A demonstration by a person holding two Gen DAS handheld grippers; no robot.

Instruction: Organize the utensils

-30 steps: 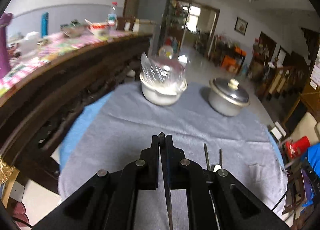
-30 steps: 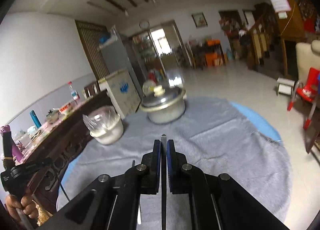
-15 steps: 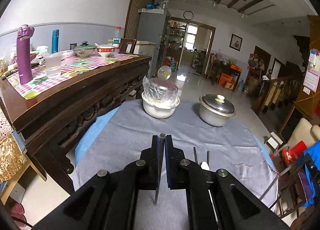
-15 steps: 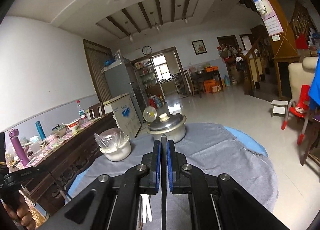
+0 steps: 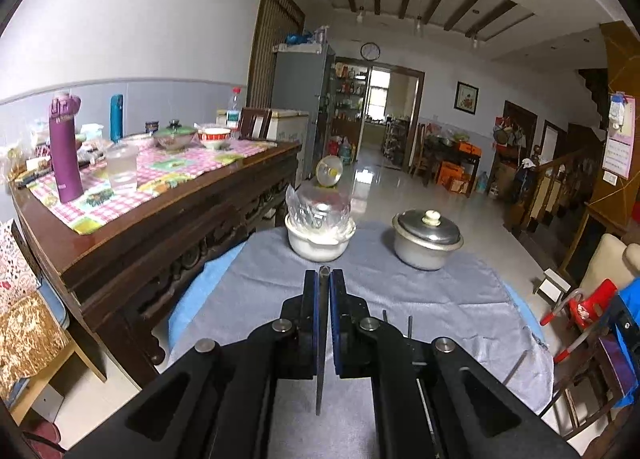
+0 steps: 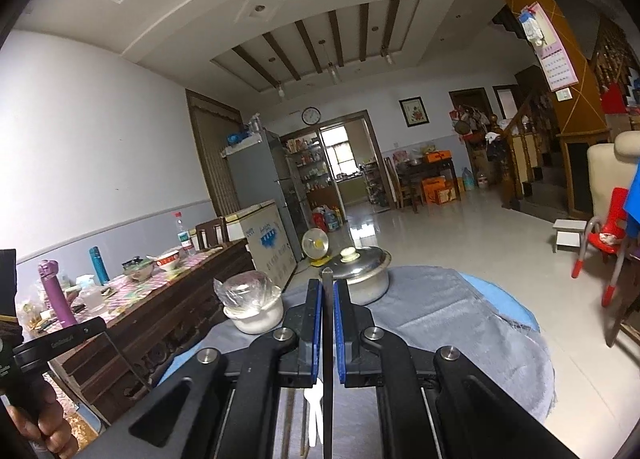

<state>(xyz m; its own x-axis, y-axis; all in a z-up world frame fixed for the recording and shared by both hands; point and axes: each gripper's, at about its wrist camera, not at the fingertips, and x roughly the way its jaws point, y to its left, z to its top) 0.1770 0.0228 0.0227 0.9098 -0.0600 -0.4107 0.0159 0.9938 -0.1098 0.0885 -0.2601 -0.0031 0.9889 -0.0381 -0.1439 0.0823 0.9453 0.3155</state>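
My left gripper (image 5: pixel 323 275) is shut on a thin dark metal utensil (image 5: pixel 321 359) that runs back between the jaws, held above the grey cloth (image 5: pixel 440 291). My right gripper (image 6: pixel 328 281) is shut on a thin dark utensil (image 6: pixel 327 379) in the same way. Two dark utensil handles (image 5: pixel 409 326) lie on the cloth to the right of the left gripper. A white plastic fork (image 6: pixel 314 415) lies on the cloth under the right gripper.
A white pot with a plastic bag in it (image 5: pixel 320 235) and a lidded metal pot (image 5: pixel 426 239) stand at the far side of the round table. A dark wooden sideboard (image 5: pixel 160 211) with bottles and bowls runs along the left. A red chair (image 5: pixel 580 307) stands at the right.
Both grippers have risen and tilted up, so the views show more of the room and less of the cloth. Both stay shut on their utensils.
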